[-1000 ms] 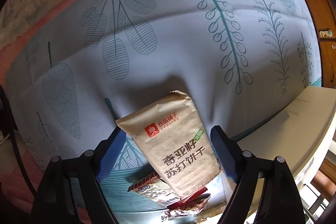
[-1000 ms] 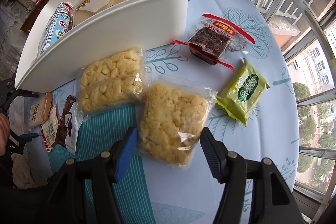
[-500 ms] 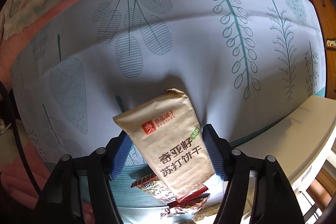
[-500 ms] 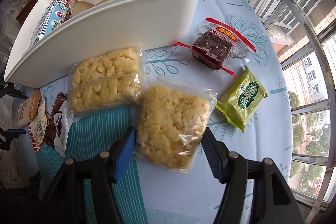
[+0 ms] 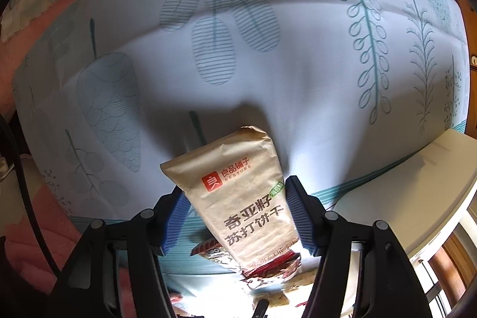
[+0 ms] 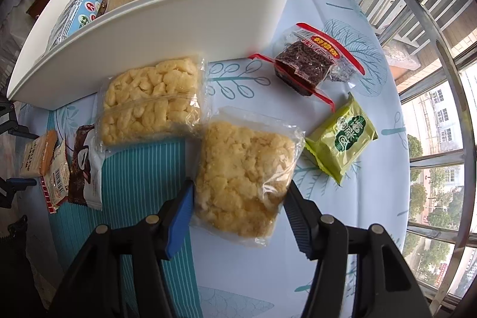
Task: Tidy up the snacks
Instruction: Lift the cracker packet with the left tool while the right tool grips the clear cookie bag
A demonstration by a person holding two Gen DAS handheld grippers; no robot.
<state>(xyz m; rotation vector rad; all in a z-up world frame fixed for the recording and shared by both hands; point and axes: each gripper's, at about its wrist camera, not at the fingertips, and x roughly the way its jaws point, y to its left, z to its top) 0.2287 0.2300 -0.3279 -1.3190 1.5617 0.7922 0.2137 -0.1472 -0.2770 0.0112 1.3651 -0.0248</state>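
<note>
Several packets are already placed in the white bin, but more than half a dozen are seen outside it on the worktop. The brown cracker packet is framed closely by the left claw — contact cannot be told. The puffed-rice packet is straddled by the right claw, its jaws apart.

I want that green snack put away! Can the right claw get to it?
Probably yes. The green packet lies uncovered on the tablecloth, but the right claw straddles a yellow puffed snack bag first.
</note>
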